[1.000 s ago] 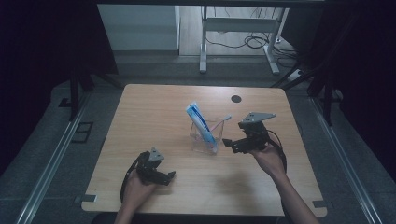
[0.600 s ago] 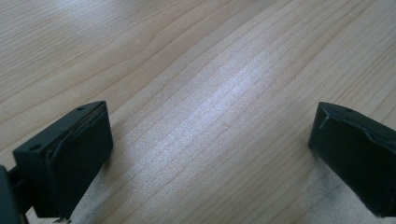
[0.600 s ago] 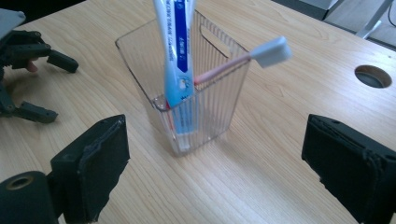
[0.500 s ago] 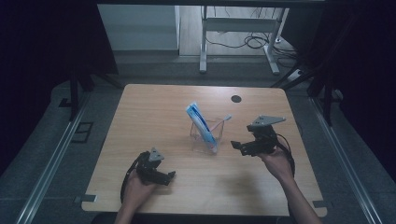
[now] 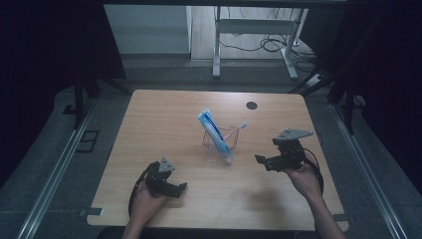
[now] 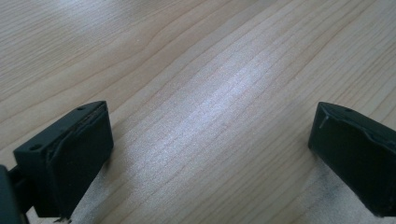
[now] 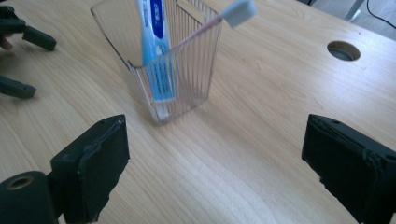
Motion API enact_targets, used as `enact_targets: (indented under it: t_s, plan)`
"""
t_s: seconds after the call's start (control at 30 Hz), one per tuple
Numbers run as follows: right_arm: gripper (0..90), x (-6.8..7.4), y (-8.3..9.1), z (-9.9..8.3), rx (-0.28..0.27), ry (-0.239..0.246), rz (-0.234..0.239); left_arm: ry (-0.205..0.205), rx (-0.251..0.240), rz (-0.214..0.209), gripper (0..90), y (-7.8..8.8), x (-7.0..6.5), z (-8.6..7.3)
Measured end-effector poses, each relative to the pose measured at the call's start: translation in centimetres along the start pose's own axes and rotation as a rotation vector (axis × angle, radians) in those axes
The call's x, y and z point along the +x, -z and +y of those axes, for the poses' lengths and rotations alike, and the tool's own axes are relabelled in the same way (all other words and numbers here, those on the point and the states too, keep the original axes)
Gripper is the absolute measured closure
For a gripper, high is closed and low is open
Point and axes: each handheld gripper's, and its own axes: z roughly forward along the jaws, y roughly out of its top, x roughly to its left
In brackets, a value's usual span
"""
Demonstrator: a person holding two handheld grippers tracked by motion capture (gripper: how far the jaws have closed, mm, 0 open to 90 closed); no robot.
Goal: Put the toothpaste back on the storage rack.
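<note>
1. We're looking down on the wooden table (image 5: 164, 119), and near its centre stands the clear ribbed holder (image 5: 218, 147), upright, alone on the boards.
2. Inside the holder leans the blue-and-white toothpaste tube (image 5: 213, 127), its top tipped toward 10 o'clock above the rim.
3. With it sits the pink toothbrush (image 5: 235, 130), handle down in the holder, white head poking out past the rim toward 2 o'clock.
4. Our right gripper (image 5: 263, 162) hangs at about 4 o'clock from the holder, near it but clearly apart, jaws aimed at 9 o'clock toward it.
5. In the right gripper view, we see its two black fingers (image 7: 91, 161) spread wide with nothing between them but bare wood; the holder (image 7: 180, 74) stands farther on, just left of centre, untouched.
6. That same view gives us the tube's (image 7: 156, 51) printed face behind the ribbed wall and the brush head (image 7: 238, 11) at 1 o'clock of the rim.
7. Our left gripper (image 5: 176, 190) sits down at 7 o'clock from the holder, well apart from it, low over the table near the front edge.
8. The left gripper view shows its fingers (image 6: 77, 149) spread too, holding nothing, with plain wood grain between them.
9. Off at 12 o'clock on the far side of the table, we spot a small round cable hole (image 5: 252, 105), well clear of everything.
</note>
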Motion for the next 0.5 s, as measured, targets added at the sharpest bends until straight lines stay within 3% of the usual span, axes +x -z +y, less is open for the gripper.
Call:
enact_targets:
  t_s: [0.5]
  plan:
    - [7.2, -0.6, -0.1, -3.4, 0.025, -0.031, -0.022, 0.004, 0.0, 0.0, 0.1, 0.0, 0.0, 0.0]
